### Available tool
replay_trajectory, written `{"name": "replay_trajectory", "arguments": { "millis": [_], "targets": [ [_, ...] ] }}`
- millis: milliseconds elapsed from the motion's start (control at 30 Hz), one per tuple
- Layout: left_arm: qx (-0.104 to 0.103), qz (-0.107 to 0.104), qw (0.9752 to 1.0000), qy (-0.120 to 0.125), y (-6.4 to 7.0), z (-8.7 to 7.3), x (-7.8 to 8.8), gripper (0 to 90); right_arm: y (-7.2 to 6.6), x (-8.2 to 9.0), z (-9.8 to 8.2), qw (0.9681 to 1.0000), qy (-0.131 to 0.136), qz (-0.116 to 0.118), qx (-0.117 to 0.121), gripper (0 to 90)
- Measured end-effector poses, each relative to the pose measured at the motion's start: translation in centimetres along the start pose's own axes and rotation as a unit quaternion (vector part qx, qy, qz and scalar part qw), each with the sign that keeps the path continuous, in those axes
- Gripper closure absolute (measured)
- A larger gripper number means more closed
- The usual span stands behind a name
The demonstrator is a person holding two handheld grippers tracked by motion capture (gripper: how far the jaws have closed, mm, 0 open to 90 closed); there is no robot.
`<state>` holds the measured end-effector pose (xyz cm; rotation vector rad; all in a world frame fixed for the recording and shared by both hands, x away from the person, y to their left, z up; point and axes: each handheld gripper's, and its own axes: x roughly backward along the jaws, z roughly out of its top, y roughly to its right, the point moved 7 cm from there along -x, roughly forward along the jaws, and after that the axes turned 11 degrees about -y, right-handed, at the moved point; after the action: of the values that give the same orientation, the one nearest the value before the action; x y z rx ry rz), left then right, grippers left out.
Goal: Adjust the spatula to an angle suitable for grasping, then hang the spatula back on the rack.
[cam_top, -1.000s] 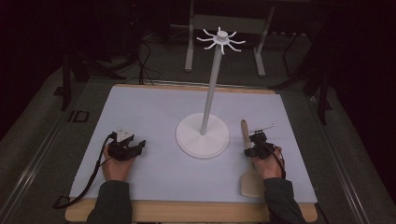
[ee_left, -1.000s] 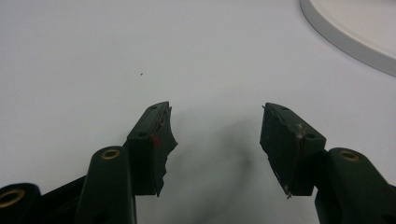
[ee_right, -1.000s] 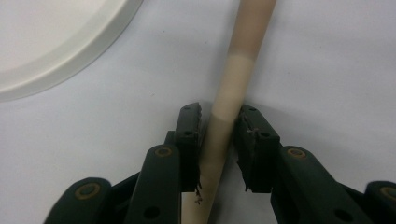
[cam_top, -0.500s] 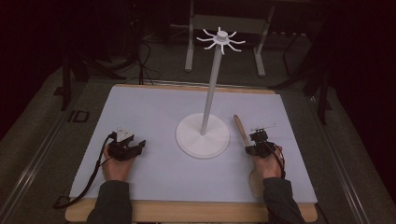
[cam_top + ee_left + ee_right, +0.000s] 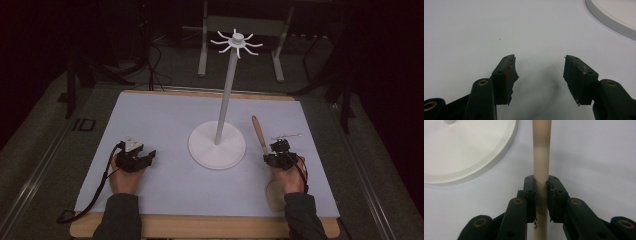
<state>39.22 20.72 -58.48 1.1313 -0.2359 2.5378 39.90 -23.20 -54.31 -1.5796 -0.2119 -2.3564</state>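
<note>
Wooden utensil [image 5: 541,157] is being gripped by the right claw [image 5: 541,195] on its handle — jaws clenched from both sides. In the high view the utensil [image 5: 259,134] is lying just right of the hanging stand [image 5: 218,145], handle pointing away, broad end near the worktop [image 5: 150,115] front edge. Judged: grasp done; lift and hanging on 1 of the top hooks [image 5: 237,41] still pending. Left claw [image 5: 539,72] is being held released, idle on bare mat. Stand base is sitting close beside the lift path — nothing else obstructing.
</note>
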Motion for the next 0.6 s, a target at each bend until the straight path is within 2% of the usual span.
{"name": "replay_trajectory", "arguments": {
  "millis": [200,600],
  "targets": [
    [0.001,-0.001,1.0,-0.001,0.0,0.0,0.0,43.2,-0.1,0.2,-0.1,0.9999,0.01,-0.004,0.007,78.4],
    [0.002,-0.002,1.0,-0.003,0.0,0.0,-0.1,43.2,-0.5,1.5,-0.5,0.9986,0.05,0.001,0.016,78.3]
  ]
}}
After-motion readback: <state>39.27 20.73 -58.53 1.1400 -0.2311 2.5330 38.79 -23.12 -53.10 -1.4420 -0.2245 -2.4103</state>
